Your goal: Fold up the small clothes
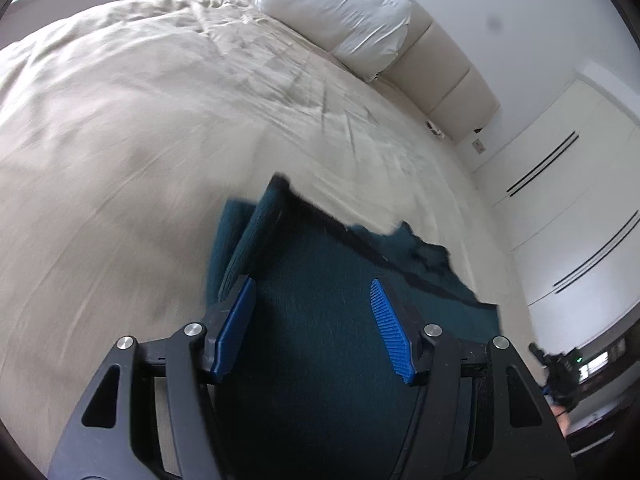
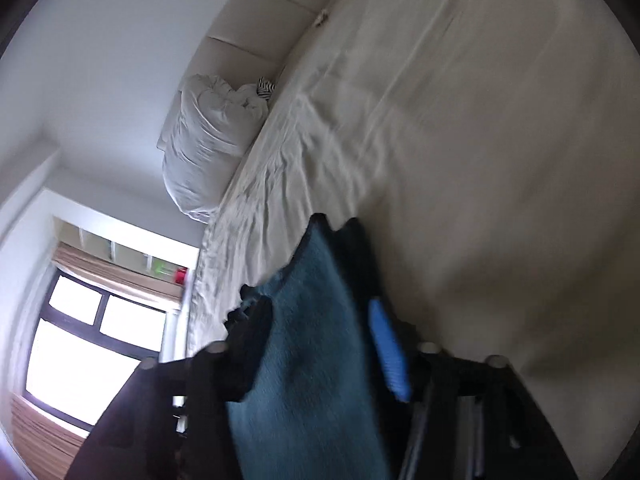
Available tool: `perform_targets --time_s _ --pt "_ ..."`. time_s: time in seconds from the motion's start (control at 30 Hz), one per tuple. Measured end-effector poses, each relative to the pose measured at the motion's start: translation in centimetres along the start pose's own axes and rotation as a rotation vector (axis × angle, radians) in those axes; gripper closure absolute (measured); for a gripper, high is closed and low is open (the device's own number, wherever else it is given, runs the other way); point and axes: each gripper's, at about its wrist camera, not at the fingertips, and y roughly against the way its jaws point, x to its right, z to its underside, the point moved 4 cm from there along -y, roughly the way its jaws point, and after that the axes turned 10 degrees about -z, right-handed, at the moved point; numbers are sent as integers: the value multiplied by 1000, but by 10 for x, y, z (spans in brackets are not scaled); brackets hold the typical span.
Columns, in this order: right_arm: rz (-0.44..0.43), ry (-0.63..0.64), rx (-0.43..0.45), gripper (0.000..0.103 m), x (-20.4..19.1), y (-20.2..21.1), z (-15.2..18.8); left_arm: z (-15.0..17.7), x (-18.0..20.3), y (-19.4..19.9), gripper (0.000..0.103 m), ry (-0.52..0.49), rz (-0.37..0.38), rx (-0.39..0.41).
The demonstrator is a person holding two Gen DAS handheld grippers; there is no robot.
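A dark teal fleece garment (image 1: 320, 312) lies on the beige bed sheet (image 1: 120, 160). My left gripper (image 1: 312, 292) is open, its blue pads (image 1: 386, 328) spread wide over the cloth with the fabric between and beneath them. In the right wrist view the same teal garment (image 2: 312, 360) fills the space between my right gripper's fingers (image 2: 320, 320). The right blue pad (image 2: 388, 348) shows beside the cloth; the left finger is dark and partly covered by fabric. The view is blurred, so I cannot tell if the right jaws pinch the cloth.
A white pillow (image 1: 336, 12) leans on the padded headboard (image 1: 452, 88) at the bed's far end. White wardrobe doors (image 1: 560, 200) stand to the right. In the right wrist view a window (image 2: 92, 344) sits beyond the bed's edge.
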Motion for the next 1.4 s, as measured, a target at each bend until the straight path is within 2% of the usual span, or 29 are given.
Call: perform_targets --time_s 0.07,0.13,0.3,0.43,0.47,0.53,0.63,0.83,1.07,1.2,1.27,1.33,1.4 --pt "51 77 -33 42 -6 18 10 12 -2 22 44 -12 -1 4" --pt "123 171 -89 42 -13 24 21 23 -3 38 37 -43 -32 17" --pt "193 234 -234 43 3 29 53 60 -13 52 37 -99 -107 -23" --pt "237 270 -278 62 6 24 69 75 -18 51 37 -112 -120 -45" --pt "254 285 -279 65 5 24 69 77 -17 51 40 -123 -125 -46" --pt "274 299 -288 81 6 30 72 80 -17 48 66 -139 -139 -63" --pt "277 301 -287 88 7 38 72 82 -22 48 82 -130 -168 -77" --pt "285 299 -270 90 5 41 74 85 -26 53 89 -138 -185 -92" --pt "282 297 -264 91 3 41 72 90 -35 60 92 -107 -188 -92" --pt "262 260 -274 90 17 38 72 93 -37 58 92 -101 -185 -94" --pt "269 262 -293 88 23 35 73 93 -39 56 92 -93 -180 -96" --pt "273 260 -291 76 18 39 71 92 -39 59 91 -80 -165 -89" --pt "298 261 -263 72 8 50 66 90 -38 67 91 -75 -149 -70"
